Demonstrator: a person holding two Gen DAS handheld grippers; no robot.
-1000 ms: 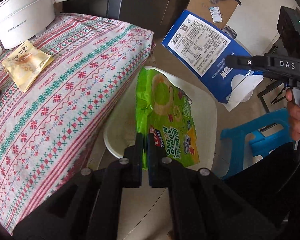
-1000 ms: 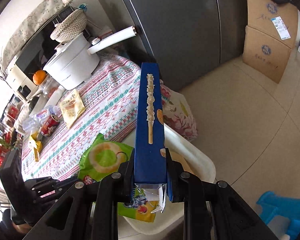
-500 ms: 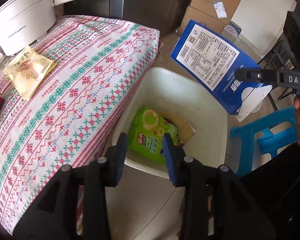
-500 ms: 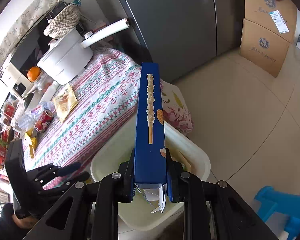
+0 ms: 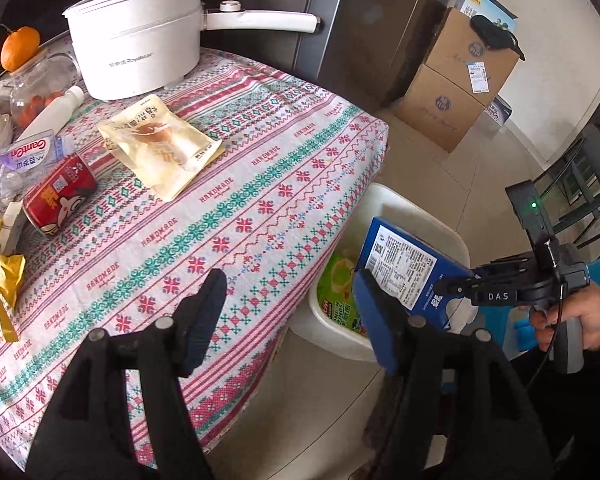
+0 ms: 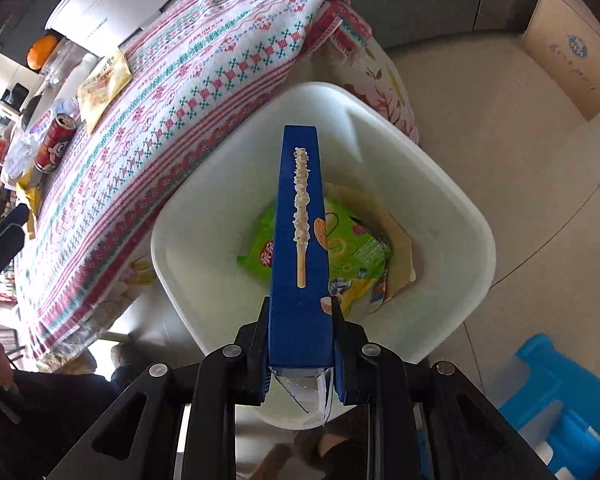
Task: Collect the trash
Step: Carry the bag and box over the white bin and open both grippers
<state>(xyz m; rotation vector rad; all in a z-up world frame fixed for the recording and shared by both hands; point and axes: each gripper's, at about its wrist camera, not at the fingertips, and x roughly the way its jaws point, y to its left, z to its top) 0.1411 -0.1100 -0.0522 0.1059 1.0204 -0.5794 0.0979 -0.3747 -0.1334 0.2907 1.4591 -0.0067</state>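
Observation:
My right gripper [image 6: 300, 344] is shut on a blue snack box [image 6: 300, 232] and holds it over the white trash bin [image 6: 452, 184] beside the table. The box also shows in the left wrist view [image 5: 408, 272], above the bin [image 5: 416, 216]. A green chip bag [image 6: 352, 248] lies inside the bin on brown paper. My left gripper [image 5: 292, 312] is open and empty over the table's edge. On the patterned tablecloth [image 5: 240, 184] lie a yellow snack packet [image 5: 160, 148], a red can [image 5: 58, 196] on its side, a crushed plastic bottle [image 5: 24, 152] and a yellow wrapper [image 5: 0, 276].
A white electric pot [image 5: 140, 44] with a long handle stands at the table's back. A glass jar with an orange on top [image 5: 32, 80] is at the back left. Cardboard boxes [image 5: 456, 84] stand by the fridge. A blue stool [image 6: 556, 408] is right of the bin.
My left gripper let go of the green chip bag, which dropped into the bin, then opened wide and swung back over the table. My right gripper lowered the blue box over the bin.

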